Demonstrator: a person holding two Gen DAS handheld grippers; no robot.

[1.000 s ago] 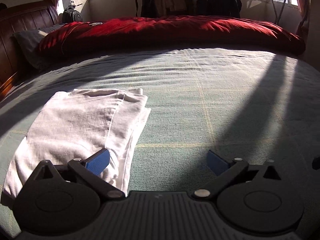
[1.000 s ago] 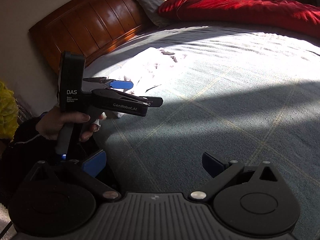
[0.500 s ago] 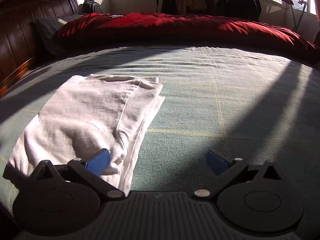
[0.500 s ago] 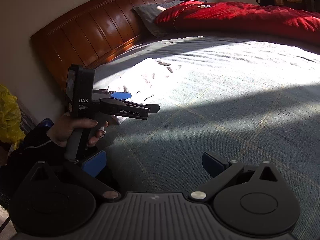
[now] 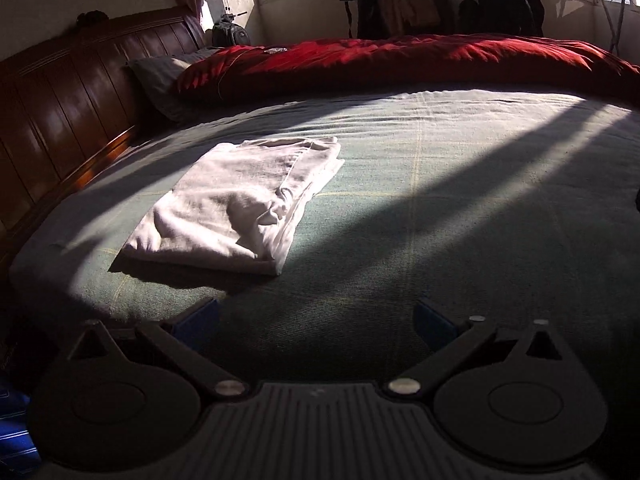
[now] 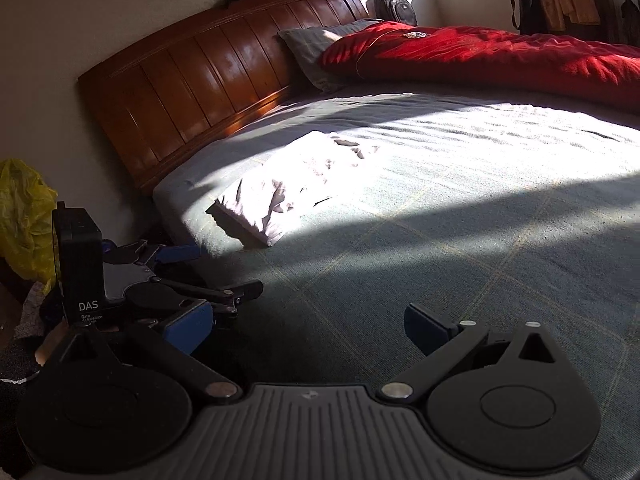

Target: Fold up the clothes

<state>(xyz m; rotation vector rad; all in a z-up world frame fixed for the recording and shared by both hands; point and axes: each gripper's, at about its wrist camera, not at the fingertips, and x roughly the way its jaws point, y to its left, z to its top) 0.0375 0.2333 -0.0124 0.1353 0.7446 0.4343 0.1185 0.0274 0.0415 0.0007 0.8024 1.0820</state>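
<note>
Shirt (image 5: 240, 204) is folded into a white rectangle and sits flat on the bed (image 5: 440, 208), over toward the headboard (image 5: 60, 120) side and near the bed's edge, half in a patch of sun. From our right wrist view the same shirt (image 6: 296, 184) is so blown out by the sunlight that we can't make out any folds.

Our left claw (image 5: 316, 322) has its blue fingers spread wide apart with nothing between them. It hangs over the bed's edge, short of the shirt and not touching it. Our right claw (image 6: 306, 326) is spread wide too and holding nothing, out over the green blanket (image 6: 460, 240), well apart from the shirt.

We can also see the left claw (image 6: 216, 272) from the right wrist view, low down just off the side of the bed, jaws gaping. The hand holding it is mostly hidden behind our own claw.

Red duvet (image 5: 400, 60) is bunched along the far side of the bed, with a grey pillow (image 5: 160, 76) at the headboard. Yellow bag (image 6: 24, 216) sits by the wall.
</note>
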